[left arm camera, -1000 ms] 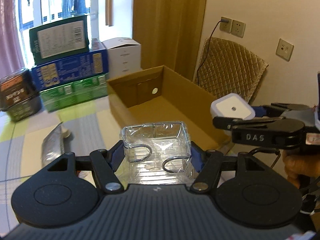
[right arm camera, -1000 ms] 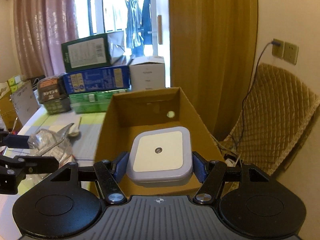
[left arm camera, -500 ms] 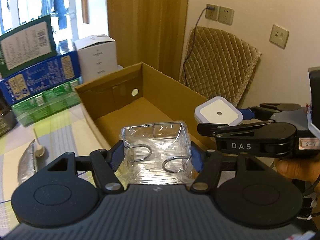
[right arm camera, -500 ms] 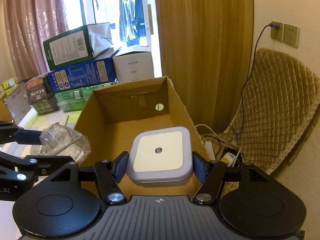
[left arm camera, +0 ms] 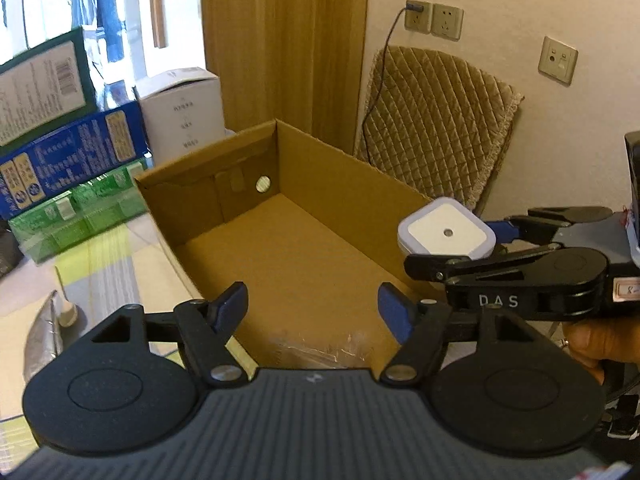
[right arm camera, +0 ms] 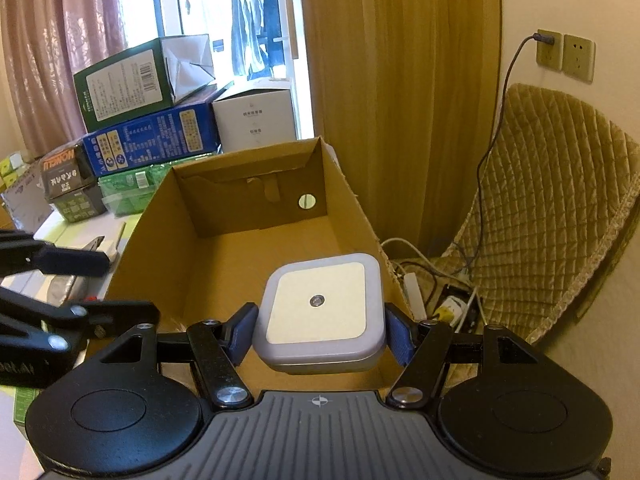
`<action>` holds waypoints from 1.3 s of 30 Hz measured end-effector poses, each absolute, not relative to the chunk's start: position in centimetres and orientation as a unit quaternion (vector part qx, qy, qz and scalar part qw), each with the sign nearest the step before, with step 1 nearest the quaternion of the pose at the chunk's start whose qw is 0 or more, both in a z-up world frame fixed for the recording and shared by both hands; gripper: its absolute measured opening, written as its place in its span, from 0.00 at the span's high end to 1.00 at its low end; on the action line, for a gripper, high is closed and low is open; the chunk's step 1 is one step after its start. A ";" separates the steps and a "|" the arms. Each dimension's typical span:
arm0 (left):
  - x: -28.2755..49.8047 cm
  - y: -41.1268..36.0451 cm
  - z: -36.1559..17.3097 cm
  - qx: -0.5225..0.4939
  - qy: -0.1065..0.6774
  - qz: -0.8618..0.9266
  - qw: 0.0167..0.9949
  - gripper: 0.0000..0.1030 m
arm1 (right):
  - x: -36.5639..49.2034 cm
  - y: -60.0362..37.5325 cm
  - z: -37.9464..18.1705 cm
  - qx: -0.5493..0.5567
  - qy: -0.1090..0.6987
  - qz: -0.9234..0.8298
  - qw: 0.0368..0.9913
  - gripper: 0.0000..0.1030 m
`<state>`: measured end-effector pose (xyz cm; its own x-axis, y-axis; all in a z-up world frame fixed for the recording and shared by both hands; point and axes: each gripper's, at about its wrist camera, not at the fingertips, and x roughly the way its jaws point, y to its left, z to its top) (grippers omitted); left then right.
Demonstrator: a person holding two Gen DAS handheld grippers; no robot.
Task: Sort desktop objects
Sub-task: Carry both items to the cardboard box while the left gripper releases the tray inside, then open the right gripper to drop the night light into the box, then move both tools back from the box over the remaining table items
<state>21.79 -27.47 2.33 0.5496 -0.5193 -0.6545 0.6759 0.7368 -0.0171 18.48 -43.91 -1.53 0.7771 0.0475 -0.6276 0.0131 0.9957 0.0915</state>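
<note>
**Two tongs over one open box**

Now the left tongs (left arm camera: 312,307) hang spread wide over the near end of the single cardboard box (left arm camera: 400,190), with nothing between their two blue pads (left arm camera: 230,307). Just below them, on the box floor against the near wall, a crinkled clear plastic container (left arm camera: 316,346) shows only its top edge. The right tongs (right arm camera: 320,334) are pinching one square white night light (right arm camera: 320,306), flat face up, above the box's near right corner; in the left wrist view the same light (left arm camera: 444,234) sits level with the right wall's rim. A hand (left arm camera: 596,338) grips the right tool's handle.

Beyond the box, on the desk (left arm camera: 104,264), one silver foil packet (left arm camera: 42,336) lies to the left, well apart from the box. Further back stands a stack of cartons: one green box (right arm camera: 132,84) on top, one blue (right arm camera: 152,138), one white (right arm camera: 256,118), and one green shrink-wrapped pack (right arm camera: 124,190) below. Two wall sockets (right arm camera: 564,56) sit above a quilted chair (right arm camera: 560,200).
</note>
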 end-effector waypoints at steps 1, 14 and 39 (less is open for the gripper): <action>21.7 -27.1 2.6 0.117 0.325 -0.339 0.875 0.35 | 18.5 -43.9 -1.5 0.045 0.334 0.009 0.941 0.38; 20.0 -21.5 3.7 0.085 0.320 -0.288 0.898 0.30 | 19.7 -42.5 -1.7 0.057 0.335 0.029 0.940 0.38; 11.3 -13.2 3.8 0.026 0.345 -0.227 0.910 0.22 | 9.2 -39.4 2.8 0.096 0.304 0.037 0.947 0.20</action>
<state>11.26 -13.24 3.84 0.6592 -0.3950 -0.6399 0.4315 0.8956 -0.1084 9.18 -39.40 2.82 0.8128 0.1276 -0.5684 -0.0108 0.9789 0.2042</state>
